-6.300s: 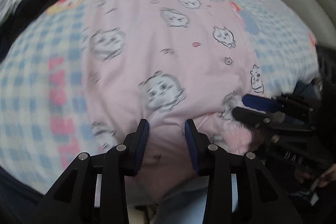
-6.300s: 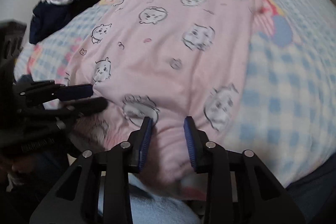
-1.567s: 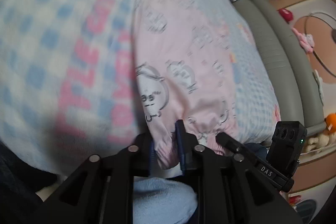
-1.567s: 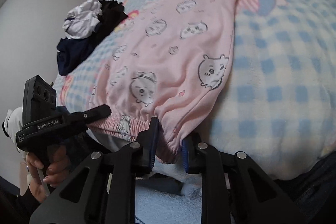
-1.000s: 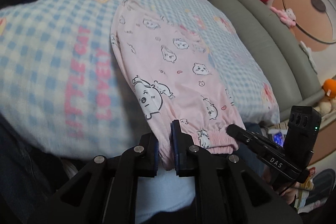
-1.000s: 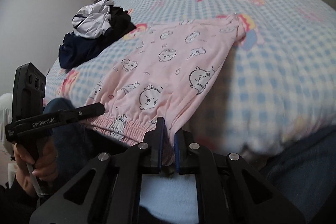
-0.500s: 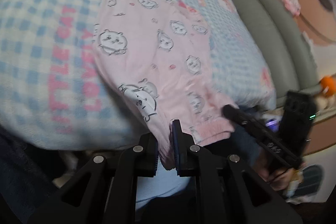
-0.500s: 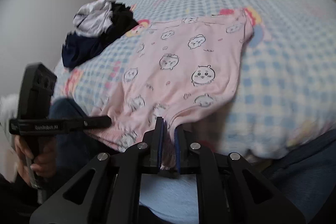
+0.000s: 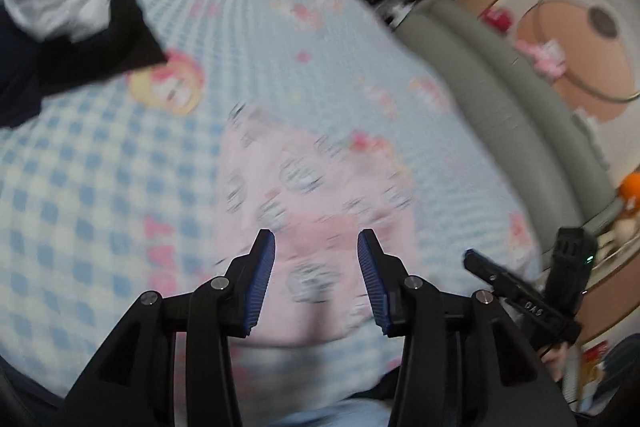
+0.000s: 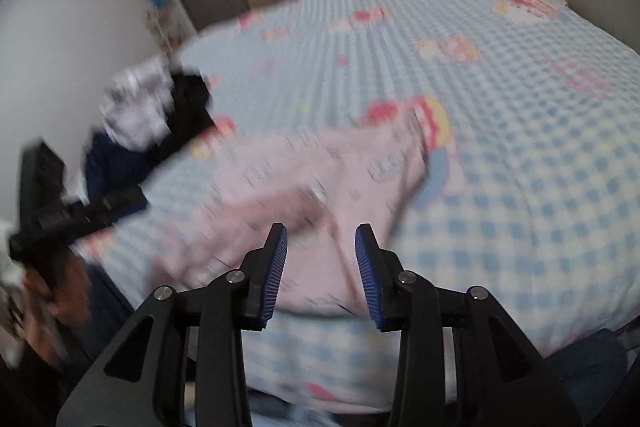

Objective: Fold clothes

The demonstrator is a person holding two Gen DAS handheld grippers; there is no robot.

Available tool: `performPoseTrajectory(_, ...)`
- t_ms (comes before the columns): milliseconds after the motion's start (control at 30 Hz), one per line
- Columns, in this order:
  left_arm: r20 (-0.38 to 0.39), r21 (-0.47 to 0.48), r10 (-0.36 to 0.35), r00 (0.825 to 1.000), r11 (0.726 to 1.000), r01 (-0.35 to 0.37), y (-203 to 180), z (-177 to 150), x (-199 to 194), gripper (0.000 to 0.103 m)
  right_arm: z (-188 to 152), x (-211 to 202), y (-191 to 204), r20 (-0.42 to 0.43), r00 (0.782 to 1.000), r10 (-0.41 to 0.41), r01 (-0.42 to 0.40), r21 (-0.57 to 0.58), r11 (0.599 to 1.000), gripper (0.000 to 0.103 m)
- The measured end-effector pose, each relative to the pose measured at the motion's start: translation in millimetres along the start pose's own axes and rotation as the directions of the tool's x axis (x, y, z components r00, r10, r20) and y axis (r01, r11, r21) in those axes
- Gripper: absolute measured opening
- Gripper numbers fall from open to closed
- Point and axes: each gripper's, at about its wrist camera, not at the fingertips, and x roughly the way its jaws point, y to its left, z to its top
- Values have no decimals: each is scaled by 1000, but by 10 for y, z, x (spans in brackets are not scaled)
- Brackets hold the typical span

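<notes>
Pink garment (image 9: 316, 195) is seen lying folded on the blue-checked bed (image 9: 100, 155), near its near edge; print blurred. Left gripper (image 9: 316, 259) and right gripper (image 10: 321, 251) are held wide apart above it, nothing gripped. Dark clothes pile (image 10: 160, 123) is seen at far left.

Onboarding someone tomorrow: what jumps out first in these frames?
The pink cartoon-print cotton garment lying mid-bed on the blue-and-white checked bedspread. Then the left hand-held gripper and right hand-held gripper, both open over its near edge. A dark-and-white heap of clothes sits far left.
</notes>
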Motion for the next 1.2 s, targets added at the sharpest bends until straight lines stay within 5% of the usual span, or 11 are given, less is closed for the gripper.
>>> performPoseTrajectory(400,-156,168,115,981,982,-89,-85,-183,694,48,2,958,218,-198,978,-63,22,-199,980,55)
performPoseTrajectory(433,-162,178,124,979,980,-94,-89,-201,727,40,-40,1050,199,-225,972,-67,21,-201,979,58)
performPoseTrajectory(467,-151,191,138,979,976,-109,-114,-205,727,18,-77,1124,181,-245,967,-71,21,-202,979,58)
performPoseTrajectory(500,-134,207,153,979,970,-124,-147,-196,708,13,-101,1147,169,-243,967,-75,26,-199,980,57)
performPoseTrajectory(567,-86,208,156,984,969,-135,-183,-130,606,9,-111,1135,140,-230,969,-88,44,-189,981,34)
performPoseTrajectory(633,-36,197,157,987,969,-147,-195,-40,490,9,-97,1088,109,-211,972,-105,67,-178,982,32)
performPoseTrajectory(833,-38,147,168,985,976,-161,-52,80,456,14,-69,973,28,-196,977,-88,66,-117,991,30)
performPoseTrajectory(967,-61,140,89,994,987,-80,8,45,405,57,-36,849,59,-183,981,-67,49,-105,993,35)
performPoseTrajectory(1067,-108,163,107,988,983,-89,-15,-26,556,55,-4,799,94,-175,984,12,-27,-87,996,52)
performPoseTrajectory(1133,-138,187,128,982,977,-101,-33,-95,641,55,-49,911,135,-217,976,13,-37,-105,994,53)
performPoseTrajectory(1200,-149,214,183,972,965,-149,-36,-164,702,42,-115,1037,166,-260,965,-13,-23,-133,991,53)
